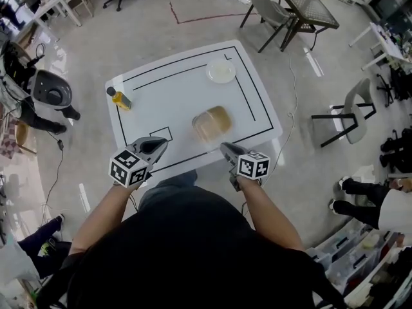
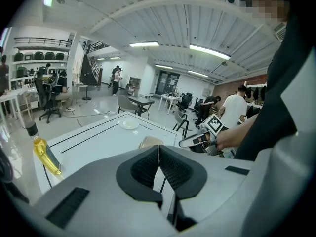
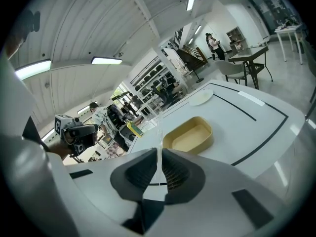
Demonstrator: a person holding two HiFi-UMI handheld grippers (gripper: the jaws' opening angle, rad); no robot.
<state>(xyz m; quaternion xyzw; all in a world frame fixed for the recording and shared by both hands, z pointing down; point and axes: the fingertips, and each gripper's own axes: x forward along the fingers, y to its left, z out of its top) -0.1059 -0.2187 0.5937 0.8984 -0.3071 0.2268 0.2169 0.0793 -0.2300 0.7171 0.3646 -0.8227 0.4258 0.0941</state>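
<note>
White table [image 1: 180, 85], tray [image 1: 217, 116], bottle [image 1: 120, 98]; left tool [image 1: 163, 143] together, right tool [image 1: 224, 147] tight on clear sheet [image 3: 158, 131]

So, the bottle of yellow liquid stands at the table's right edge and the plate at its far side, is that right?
Not quite: the head view shows the bottle at the table's left edge; the plate is indeed at the far side.

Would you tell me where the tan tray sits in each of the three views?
Head view: tan tray at mid-table, just ahead of the right gripper.
Left gripper view: tan tray peeks just above the shut fingers.
Right gripper view: tan tray at centre, right of the clear film between the fingers.
Shared landmark: the white plate, beyond the tray in every view.
</note>
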